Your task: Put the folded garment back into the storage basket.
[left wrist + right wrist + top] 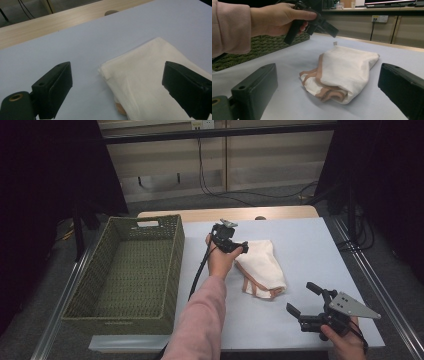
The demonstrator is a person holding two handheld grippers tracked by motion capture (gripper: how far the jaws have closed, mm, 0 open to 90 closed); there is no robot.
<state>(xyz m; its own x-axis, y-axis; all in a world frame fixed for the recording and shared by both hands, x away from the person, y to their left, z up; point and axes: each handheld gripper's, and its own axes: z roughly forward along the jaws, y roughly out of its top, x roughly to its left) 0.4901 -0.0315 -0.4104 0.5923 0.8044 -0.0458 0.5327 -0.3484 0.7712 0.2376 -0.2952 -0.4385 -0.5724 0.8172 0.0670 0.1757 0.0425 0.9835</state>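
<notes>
Two grippers: both near one folded cloth [261,267], neither touching it.
Cloth: cream with a tan trim, lying flat on the blue mat [310,245], right of the basket [131,270] and well apart from it; landmark for what follows.
Left gripper [239,248]: above the cloth's far left corner, jaws wide apart, the corner lying between them but below the pads. Judgement: it is placed to pinch that corner for a lift.
Right gripper [303,301]: near the cloth's front right, low over the mat, jaws wide apart with nothing in them. Judgement: it waits for the trimmed end that faces it.
Basket: green weave, left of the cloth, open top facing up; probably where the cloth will go.
Hidden: the cloth's underside and how many layers the fold has; in the left gripper view the cloth's near end runs off the bottom edge.
Hard to tell: whether the tan strips are straps or a hem, and the gap left between the left pads and the fabric.
</notes>
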